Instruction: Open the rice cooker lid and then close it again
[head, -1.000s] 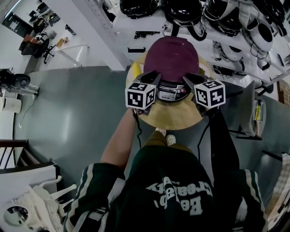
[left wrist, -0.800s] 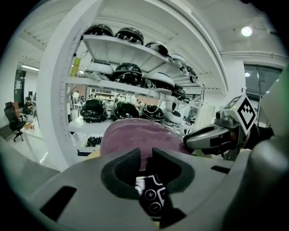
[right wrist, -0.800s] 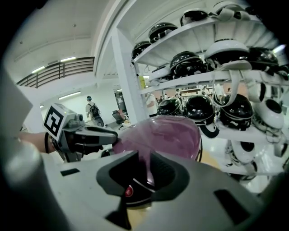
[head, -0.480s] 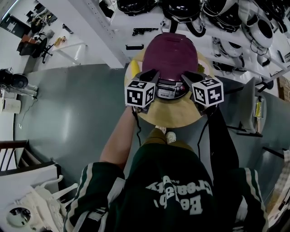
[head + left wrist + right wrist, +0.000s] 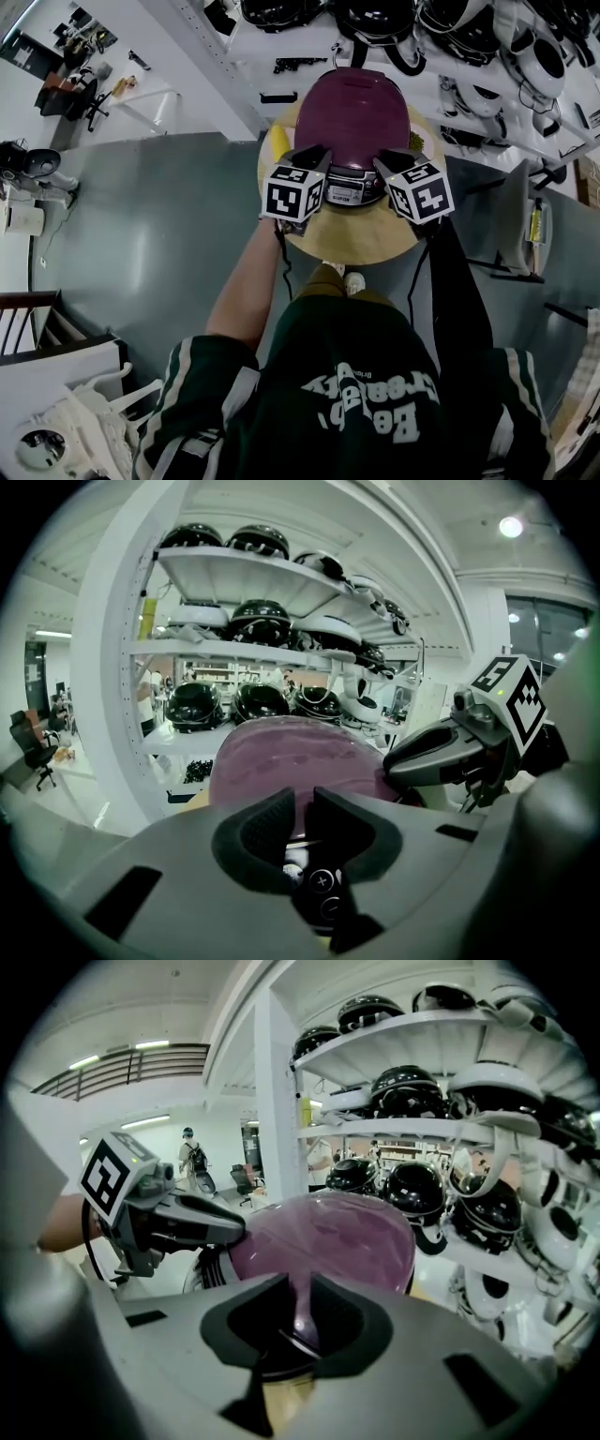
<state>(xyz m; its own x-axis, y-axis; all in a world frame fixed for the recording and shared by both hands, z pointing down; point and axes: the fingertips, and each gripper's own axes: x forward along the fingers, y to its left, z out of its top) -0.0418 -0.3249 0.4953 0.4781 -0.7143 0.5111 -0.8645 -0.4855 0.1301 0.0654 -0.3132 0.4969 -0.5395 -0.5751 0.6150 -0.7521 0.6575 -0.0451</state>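
On the round wooden table [image 5: 361, 246] sits the rice cooker [image 5: 354, 131], maroon lid [image 5: 354, 108] down and shut, silver control panel [image 5: 349, 192] facing me. Lid fills the middle of both gripper views, dome top, glossy.

My left gripper [image 5: 312, 155] is at the cooker's front left, tip just beside the panel edge. Its jaws have just been closing; now a narrow gap, pads not pressing anything. Through the gap in the left gripper view I see the lid's front edge and round panel buttons [image 5: 322, 881] below, behind the jaws rather than clamped.

My right gripper [image 5: 391, 161] is at the front right, mirrored. Jaws also slightly apart with a thin slot, and the lid shows through it in the right gripper view; nothing pinched. Whether either tip touches the cooker body, can't tell.

Each gripper shows in the other's camera, angled in toward the lid.

Yellow item [image 5: 279, 141] lies on the table left of the cooker, partly hidden. White shelving [image 5: 281, 52] behind the table carries rows of black helmets [image 5: 258, 621]. Grey floor [image 5: 159, 234] around the table, my shoe [image 5: 351, 284] under its near edge.
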